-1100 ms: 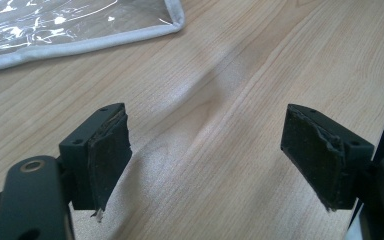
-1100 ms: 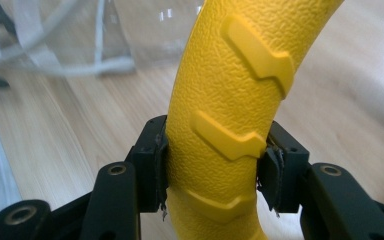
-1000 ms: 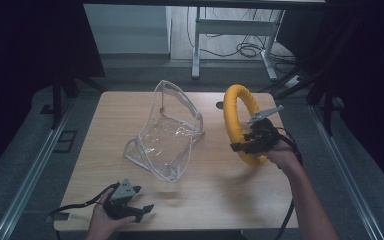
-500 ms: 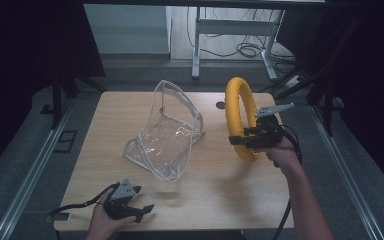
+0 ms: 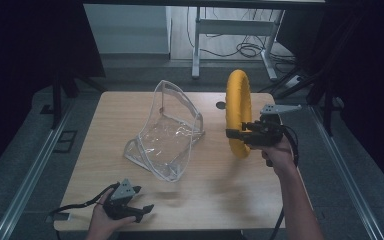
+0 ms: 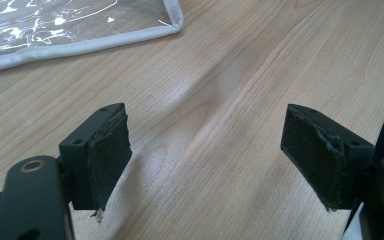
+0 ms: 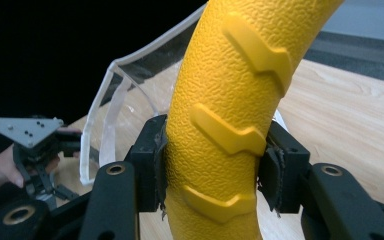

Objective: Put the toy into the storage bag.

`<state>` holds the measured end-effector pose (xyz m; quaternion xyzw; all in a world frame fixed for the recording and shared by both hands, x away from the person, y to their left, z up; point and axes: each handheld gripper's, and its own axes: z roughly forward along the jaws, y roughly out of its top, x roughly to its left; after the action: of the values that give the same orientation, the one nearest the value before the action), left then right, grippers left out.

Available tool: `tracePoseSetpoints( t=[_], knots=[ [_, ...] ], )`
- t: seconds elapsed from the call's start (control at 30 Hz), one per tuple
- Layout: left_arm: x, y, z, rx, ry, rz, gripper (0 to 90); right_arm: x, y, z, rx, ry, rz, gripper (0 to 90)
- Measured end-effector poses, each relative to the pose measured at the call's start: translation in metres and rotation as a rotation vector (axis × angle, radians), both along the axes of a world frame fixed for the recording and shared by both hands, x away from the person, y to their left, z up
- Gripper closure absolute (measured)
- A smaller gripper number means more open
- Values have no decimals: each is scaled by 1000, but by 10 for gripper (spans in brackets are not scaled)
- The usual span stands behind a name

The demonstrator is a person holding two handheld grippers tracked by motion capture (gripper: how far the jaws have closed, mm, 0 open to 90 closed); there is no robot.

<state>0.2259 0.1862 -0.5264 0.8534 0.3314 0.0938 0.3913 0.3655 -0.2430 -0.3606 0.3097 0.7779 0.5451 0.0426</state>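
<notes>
**One ring in your right claw, one bag on the table**

Your right gripper (image 5: 236, 134) is clamped on the single yellow ring (image 5: 238, 112), which you hold on edge above the right half of the table (image 5: 120, 110). In the right gripper view both pads (image 7: 160, 165) press against the ring's bumpy surface, one on each side, with three raised ridges of the ring (image 7: 220, 120) showing between and above them. The grey plate on top of that gripper points away from you.

Your left gripper (image 5: 139, 209) sits at the near left edge of the table, in your left hand (image 5: 102, 217). Its jaws stand wide apart with nothing between them; in the left gripper view only bare wood lies between the two pads (image 6: 107, 160).

There is one clear plastic bag (image 5: 167, 132) with a pale trim, standing open near the middle of the table, between your two grippers and touching neither. A corner of the bag (image 6: 80, 25) lies flat on the wood ahead of your left gripper. The ring is just beside the bag's right side, apart from it.

Count: one ring, one bag, two grippers.
</notes>
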Motion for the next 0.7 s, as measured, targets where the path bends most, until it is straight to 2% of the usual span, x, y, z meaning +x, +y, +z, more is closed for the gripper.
tracePoseSetpoints(
  t=[0.23, 0.27, 0.33, 0.43, 0.7],
  knots=[
    [0, 0, 0, 3, -1, -1, 196, -2, 7, -2, 57, -10, -2, 516],
    [0, 0, 0, 4, -1, -2, 196, -4, 10, -2, 86, -16, 0, 516],
    [0, 0, 0, 3, -1, -1, 196, -5, 11, -2, 91, -20, -1, 516],
    [0, 0, -1, 5, 1, -4, 196, -6, 16, -2, 127, -39, -9, 515],
    [0, 0, -1, 11, -1, -6, 196, -9, 26, -2, 183, -64, -19, 515]
  ],
)
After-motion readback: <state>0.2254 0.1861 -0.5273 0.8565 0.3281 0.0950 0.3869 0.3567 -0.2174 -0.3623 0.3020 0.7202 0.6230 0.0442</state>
